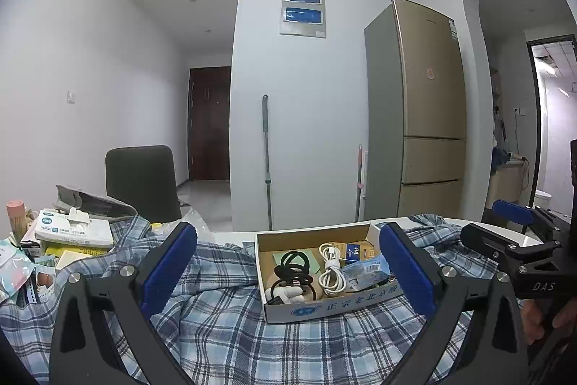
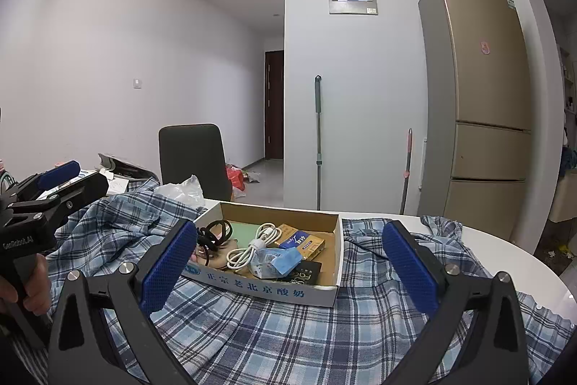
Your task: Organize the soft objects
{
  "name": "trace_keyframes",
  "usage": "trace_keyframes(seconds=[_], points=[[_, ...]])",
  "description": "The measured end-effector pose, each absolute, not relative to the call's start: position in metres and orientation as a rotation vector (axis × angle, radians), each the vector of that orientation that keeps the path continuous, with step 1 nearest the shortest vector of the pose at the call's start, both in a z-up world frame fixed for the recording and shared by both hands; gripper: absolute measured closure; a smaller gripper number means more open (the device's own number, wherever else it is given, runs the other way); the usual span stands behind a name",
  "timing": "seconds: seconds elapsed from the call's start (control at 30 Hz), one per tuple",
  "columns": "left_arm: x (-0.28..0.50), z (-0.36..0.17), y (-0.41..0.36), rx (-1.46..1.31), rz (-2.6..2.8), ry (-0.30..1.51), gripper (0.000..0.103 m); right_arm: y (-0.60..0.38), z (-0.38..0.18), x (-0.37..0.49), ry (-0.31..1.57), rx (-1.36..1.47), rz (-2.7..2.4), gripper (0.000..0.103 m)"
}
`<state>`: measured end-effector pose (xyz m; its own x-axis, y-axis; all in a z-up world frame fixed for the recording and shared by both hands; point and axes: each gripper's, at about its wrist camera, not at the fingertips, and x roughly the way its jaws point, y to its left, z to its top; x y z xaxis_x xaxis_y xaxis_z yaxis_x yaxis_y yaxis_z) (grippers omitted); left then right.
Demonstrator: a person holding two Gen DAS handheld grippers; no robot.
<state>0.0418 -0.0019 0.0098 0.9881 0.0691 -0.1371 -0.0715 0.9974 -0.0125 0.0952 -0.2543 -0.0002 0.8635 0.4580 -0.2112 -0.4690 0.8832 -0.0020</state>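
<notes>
Plaid fills your left wrist view: 1 blue, white and navy checked shirt (image 1: 223, 320) lies rumpled across the white desk (image 1: 234, 235), reaching from the clutter at the left to the far right edge. Your left gripper (image 1: 288, 271) hangs above it with its 2 blue-padded fingers (image 1: 169, 267) spread wide, holding nothing. On the shirt sits 1 open cardboard box (image 1: 321, 307) with blue Chinese characters on its white front wall. Inside you can count 1 coiled white cable (image 1: 331, 271), 1 tangle of black cable (image 1: 294, 267) and 1 orange packet (image 1: 355, 251); the other small items are hard to tell apart. At the left, a white tissue pack (image 1: 74, 230) lies on top of a pile of packets. Your right gripper (image 1: 505, 230) shows at the right edge, marked "DAS", held in a hand (image 1: 541, 318).

From your right wrist view, the same shirt (image 2: 288, 331) covers the desk (image 2: 505, 244) under the box (image 2: 267, 287). Your right gripper (image 2: 290, 266) also has its 2 fingers (image 2: 411, 264) wide apart and empty. The left gripper (image 2: 72, 177) sits at the left, lettered "GenRobot.AI". Behind stand 1 dark chair (image 2: 194, 157), 2 mop handles (image 2: 318, 139) and 1 gold fridge (image 2: 483, 89).
</notes>
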Motion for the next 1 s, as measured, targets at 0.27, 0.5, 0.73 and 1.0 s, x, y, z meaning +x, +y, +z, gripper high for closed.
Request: trace_keyframes(seconds=[0.27,0.5,0.73,1.0], points=[[0.0398,0.0091,-0.0003,-0.025,0.087,0.130,0.000,-0.2553,-0.0005,0.0960,0.212,-0.050,0.494,0.001],[0.0379,0.0094,-0.0012,-0.022,0.086,0.119,0.000,-0.2554,-0.0009,0.0970,0.214,-0.048,0.492,0.001],[0.0355,0.0103,-0.0028,-0.015,0.083,0.117,0.000,-0.2561,-0.0013,0.0970,0.212,-0.045,0.493,0.001],[0.0355,0.0105,-0.0033,-0.015,0.083,0.115,0.000,-0.2559,-0.0012,0.0969,0.212,-0.044,0.492,0.001]])
